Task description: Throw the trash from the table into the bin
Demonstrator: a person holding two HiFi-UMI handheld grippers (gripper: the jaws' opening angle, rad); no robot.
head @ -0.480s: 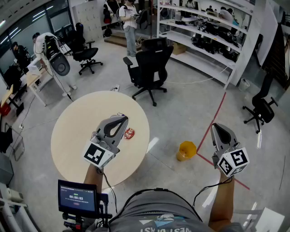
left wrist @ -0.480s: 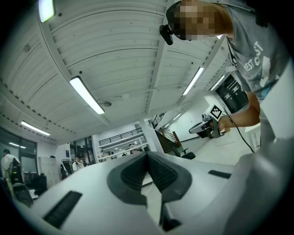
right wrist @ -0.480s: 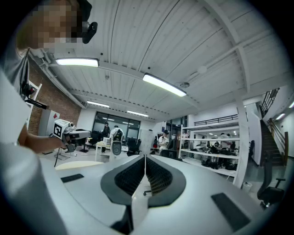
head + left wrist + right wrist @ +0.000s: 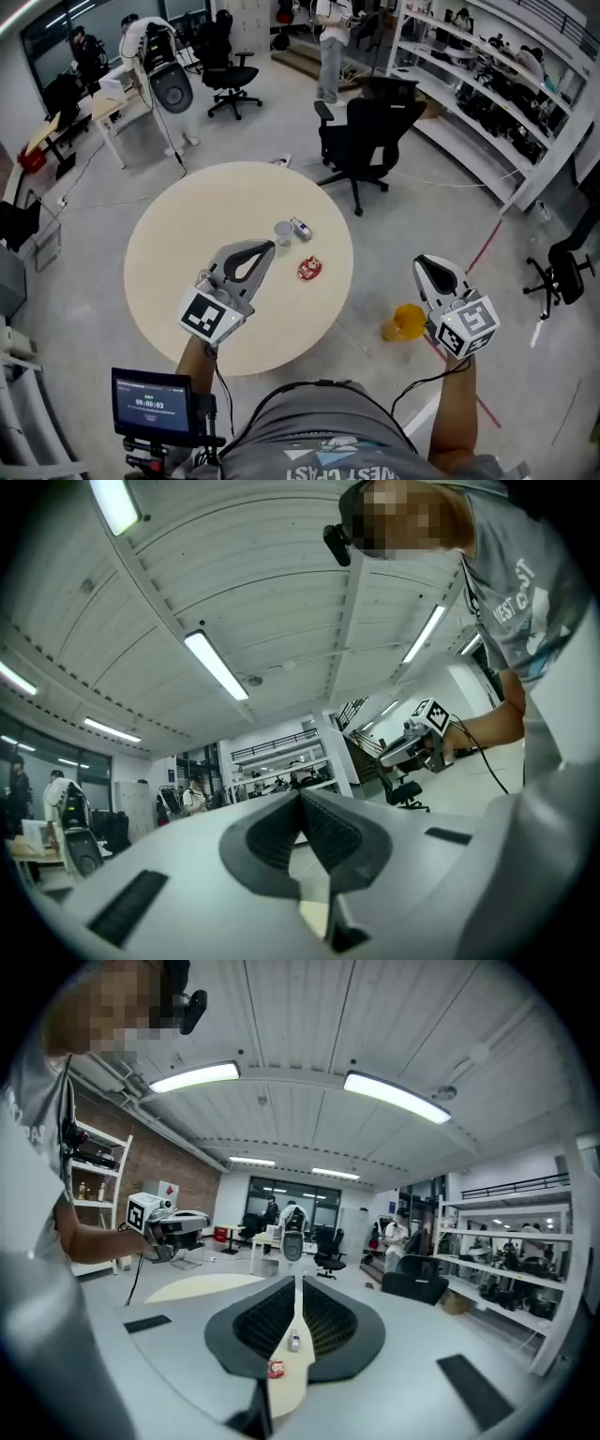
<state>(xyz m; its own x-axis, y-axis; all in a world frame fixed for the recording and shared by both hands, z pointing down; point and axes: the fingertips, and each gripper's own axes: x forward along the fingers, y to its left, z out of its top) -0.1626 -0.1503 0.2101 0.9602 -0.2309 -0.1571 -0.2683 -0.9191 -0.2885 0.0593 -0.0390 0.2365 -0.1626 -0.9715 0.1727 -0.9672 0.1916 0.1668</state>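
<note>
my left hand-held gripper and right hand-held gripper are both pressed together and empty, so i'd spread the left before coming down on the red wrapper on the desk, yellow bin on the floor beside it.

Bright overhead strip lights, fisheye edges
</note>
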